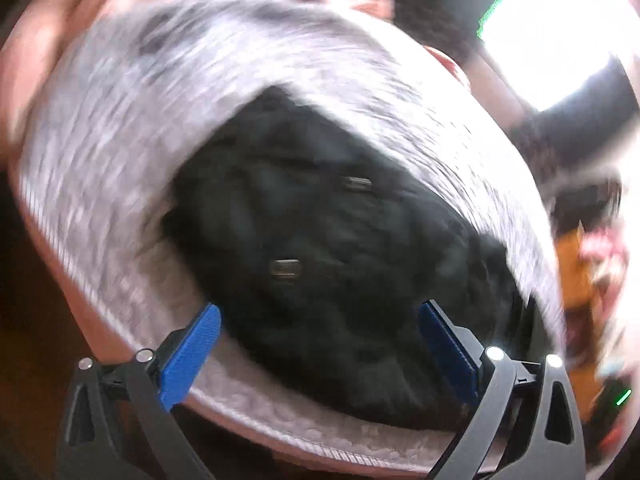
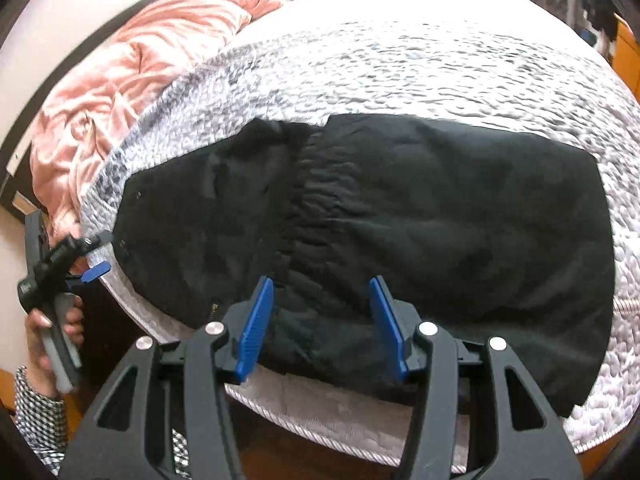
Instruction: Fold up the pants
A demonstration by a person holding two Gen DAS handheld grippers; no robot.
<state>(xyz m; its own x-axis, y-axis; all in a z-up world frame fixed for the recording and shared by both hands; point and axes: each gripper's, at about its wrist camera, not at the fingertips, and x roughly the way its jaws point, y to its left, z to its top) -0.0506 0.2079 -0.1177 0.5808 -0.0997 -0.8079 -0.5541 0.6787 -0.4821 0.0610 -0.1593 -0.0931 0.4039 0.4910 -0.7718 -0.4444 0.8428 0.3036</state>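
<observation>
Pants [image 2: 380, 216] lie flat on the quilt [image 2: 400, 64], along its near edge, waistband bunched mid-left of centre. Blanket [image 2: 132, 76] heaped behind-left of the quilt, touching it. Right gripper [image 2: 322, 324] sits over the pants' near edge, jaws apart, cloth below and between them. Left gripper [image 2: 100, 256] at the pants' far-left end, beside the quilt edge, held by a hand [image 2: 52, 328] lower left. In the left wrist view, blurred, the left gripper [image 1: 320, 344] is over the pants [image 1: 320, 240], quilt [image 1: 160, 120] behind and around them.
</observation>
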